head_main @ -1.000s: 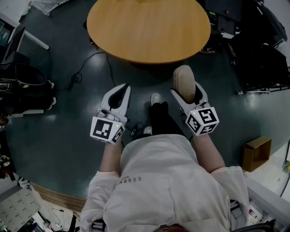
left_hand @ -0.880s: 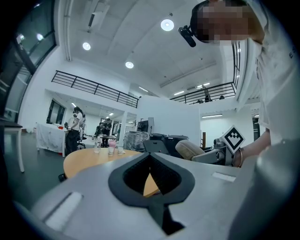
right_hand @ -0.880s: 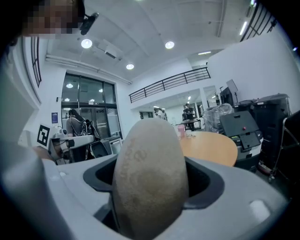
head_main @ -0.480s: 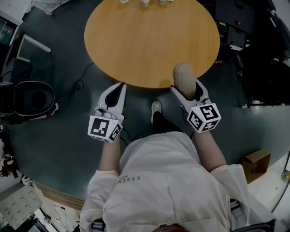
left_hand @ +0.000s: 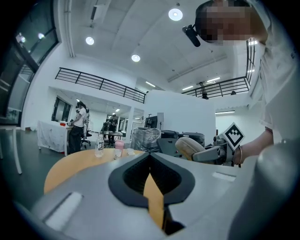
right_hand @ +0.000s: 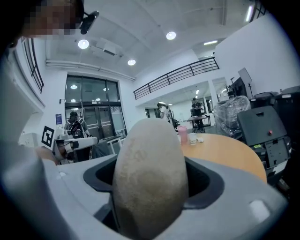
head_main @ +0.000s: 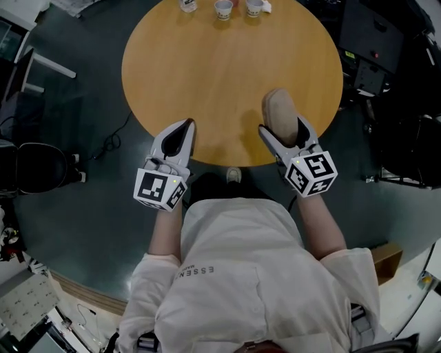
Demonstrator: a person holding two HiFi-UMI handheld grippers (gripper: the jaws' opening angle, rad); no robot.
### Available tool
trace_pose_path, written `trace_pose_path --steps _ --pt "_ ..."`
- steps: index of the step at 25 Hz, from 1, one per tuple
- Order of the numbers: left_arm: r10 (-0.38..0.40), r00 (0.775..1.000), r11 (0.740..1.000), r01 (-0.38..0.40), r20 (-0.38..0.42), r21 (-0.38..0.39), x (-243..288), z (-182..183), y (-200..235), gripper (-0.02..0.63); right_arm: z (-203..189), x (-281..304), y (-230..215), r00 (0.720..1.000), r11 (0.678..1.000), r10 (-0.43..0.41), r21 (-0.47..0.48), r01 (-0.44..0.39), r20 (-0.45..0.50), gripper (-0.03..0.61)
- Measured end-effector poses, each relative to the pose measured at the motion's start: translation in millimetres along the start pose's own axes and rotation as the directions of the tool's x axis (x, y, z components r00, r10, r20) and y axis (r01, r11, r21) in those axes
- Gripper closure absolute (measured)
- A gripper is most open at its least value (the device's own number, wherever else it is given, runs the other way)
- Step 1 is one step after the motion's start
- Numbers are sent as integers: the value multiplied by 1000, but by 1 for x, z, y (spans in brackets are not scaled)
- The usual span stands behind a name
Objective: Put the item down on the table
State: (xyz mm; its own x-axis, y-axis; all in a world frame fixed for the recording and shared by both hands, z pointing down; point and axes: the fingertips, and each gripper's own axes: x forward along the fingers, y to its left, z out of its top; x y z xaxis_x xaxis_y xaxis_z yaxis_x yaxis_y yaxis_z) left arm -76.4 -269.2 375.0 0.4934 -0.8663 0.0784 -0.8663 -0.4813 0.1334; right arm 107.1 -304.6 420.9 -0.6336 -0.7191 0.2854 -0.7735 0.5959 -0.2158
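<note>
Right gripper [head_main: 281, 129] clamped on beige item [head_main: 278, 110], lengthwise ahead | over near edge of table [head_main: 207, 76] | left gripper [head_main: 185, 125] closed, empty

- A round desk [head_main: 207, 76] with a plain orange-brown wooden top stands on a dark, slightly glossy floor [head_main: 89, 207].
- At the desk's far edge, close together in a row, stand a clear bottle [left_hand: 99, 145], a pink cup [left_hand: 119, 145] and small white cups [head_main: 222, 8].
- A brown cardboard box [head_main: 384, 254] sits on the floor, well to the desk's right.
</note>
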Motion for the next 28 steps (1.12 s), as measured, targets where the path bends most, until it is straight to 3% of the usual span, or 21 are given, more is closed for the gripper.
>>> trace_pose_path --steps 8,13,21,28 --pt "35 998 998 -37 -46 -52 36 -15 49 598 -17 72 -23 992 999 18 -48 -24 -122 195" --pt "35 996 995 -43 -87 -93 53 -39 75 598 -42 124 -34 972 989 35 -134 -68 -231 195" --pt "73 990 988 -88 -118 -128 82 -62 116 598 -94 211 -44 918 971 59 -192 -144 -393 193" --pt "48 989 983 -72 -140 -168 103 -80 123 598 -135 241 -47 860 962 77 -189 -197 -505 193"
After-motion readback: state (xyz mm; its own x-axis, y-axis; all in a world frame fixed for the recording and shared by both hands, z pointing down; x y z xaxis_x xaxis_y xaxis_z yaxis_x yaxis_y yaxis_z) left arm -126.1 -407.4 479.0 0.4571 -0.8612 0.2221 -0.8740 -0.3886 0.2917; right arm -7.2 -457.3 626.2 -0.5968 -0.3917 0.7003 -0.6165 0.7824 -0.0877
